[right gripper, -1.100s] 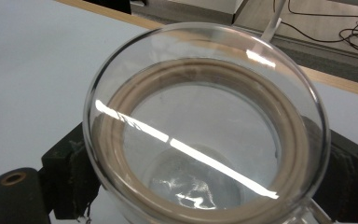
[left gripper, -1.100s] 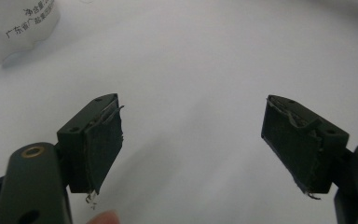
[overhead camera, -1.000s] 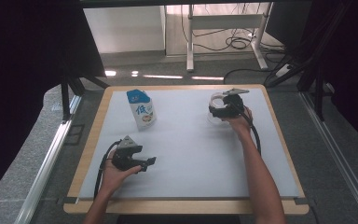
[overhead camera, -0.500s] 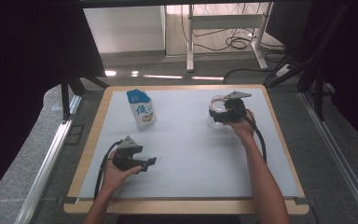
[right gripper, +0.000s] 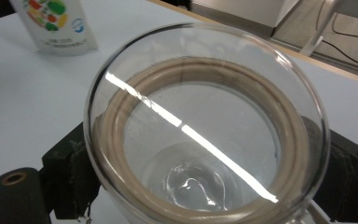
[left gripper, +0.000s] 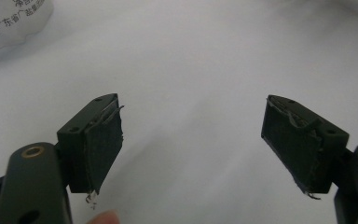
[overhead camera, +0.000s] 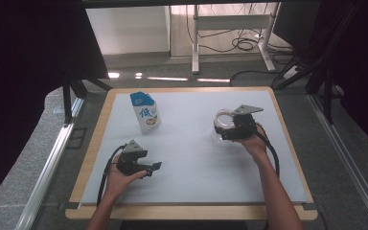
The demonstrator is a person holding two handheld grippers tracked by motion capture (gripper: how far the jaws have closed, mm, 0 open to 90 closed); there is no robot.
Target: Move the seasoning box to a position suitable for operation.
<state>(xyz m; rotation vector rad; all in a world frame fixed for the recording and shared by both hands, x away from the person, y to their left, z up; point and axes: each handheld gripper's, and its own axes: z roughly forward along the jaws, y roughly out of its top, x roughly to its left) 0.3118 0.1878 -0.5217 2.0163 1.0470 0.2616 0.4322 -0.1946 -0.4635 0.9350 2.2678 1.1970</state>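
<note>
A clear glass jar (overhead camera: 222,120) with a beige sealing ring sits at the table's right middle, and my right gripper (overhead camera: 225,130) is shut on it. In the right gripper view the jar (right gripper: 205,130) is seen from above its round mouth, with the black jaws of my right gripper (right gripper: 205,175) pressed on both sides. A white pouch with a blue top (overhead camera: 146,113) stands upright at the back left. My left gripper (overhead camera: 152,168) rests low near the front left, open, and nothing lies between its pads (left gripper: 103,144).
A white mat (overhead camera: 191,163) covers the wooden table (overhead camera: 287,139). The pouch's corner (left gripper: 14,18) shows ahead and left of the left gripper, and the pouch (right gripper: 56,23) stands beyond the jar. Desk legs and cables lie on the floor behind the table.
My right gripper has carried the glass jar a little nearer to the person. The left gripper and the pouch have stayed put.
</note>
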